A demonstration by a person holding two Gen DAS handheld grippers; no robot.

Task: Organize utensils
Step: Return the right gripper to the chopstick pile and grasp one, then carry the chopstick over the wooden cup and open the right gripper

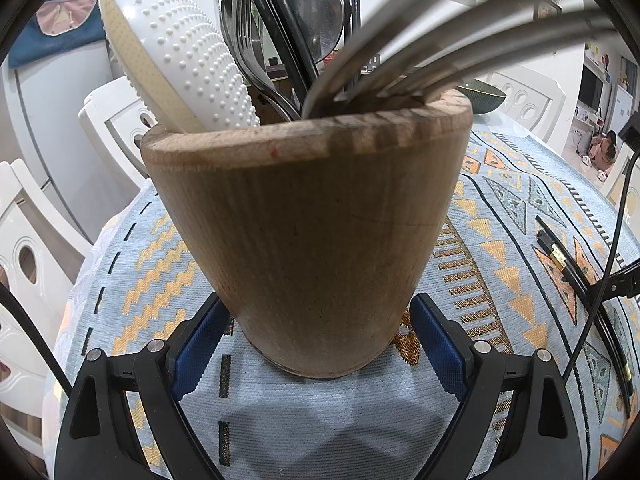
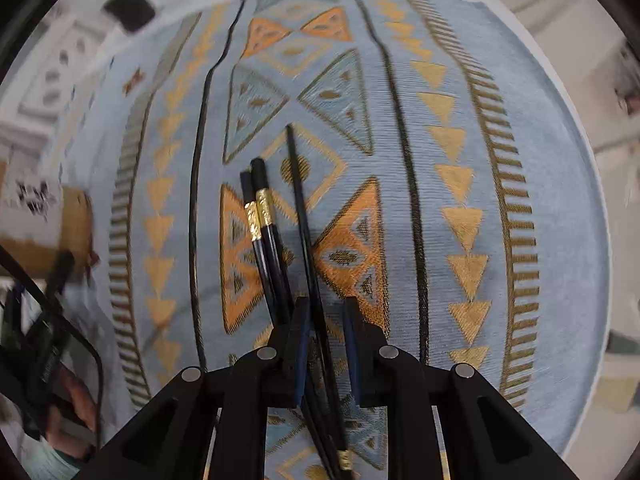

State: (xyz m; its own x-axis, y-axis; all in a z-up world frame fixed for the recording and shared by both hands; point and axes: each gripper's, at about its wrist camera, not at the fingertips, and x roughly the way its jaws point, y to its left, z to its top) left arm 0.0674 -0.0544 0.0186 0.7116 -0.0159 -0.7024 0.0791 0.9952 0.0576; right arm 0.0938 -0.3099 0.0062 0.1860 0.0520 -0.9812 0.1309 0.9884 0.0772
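My left tool [image 1: 320, 350] sits with its blue pads against the base of the wooden utensil holder [image 1: 308, 216], steadying it on the patterned tabletop [image 1: 500, 208]; the holder already carries forks [image 1: 240, 28], a spoon [image 1: 316, 16], a dimpled white rice paddle [image 1: 176, 56] and some blurred metal handles [image 1: 460, 44]

My right tool [image 2: 326, 344] points almost straight down over the black chopsticks [image 2: 268, 248] lying on the cloth. Its jaws are narrowed to a slim gap with one thin stick [image 2: 302, 216] running through it; I cannot tell whether the pads actually press on it yet

Risks as I judge them: the two gold-banded sticks lie just outside the left pad, so a lift from here would likely bring up one stick and leave the rest. A thin round stick could also pivot or slip out of a loose pinch, and the pads could snag the cloth

The chopsticks' long axes run roughly away from the right wrist camera, the banded pair leaning slightly left with their thick ends far from me, the single stick crossing them beneath the tool
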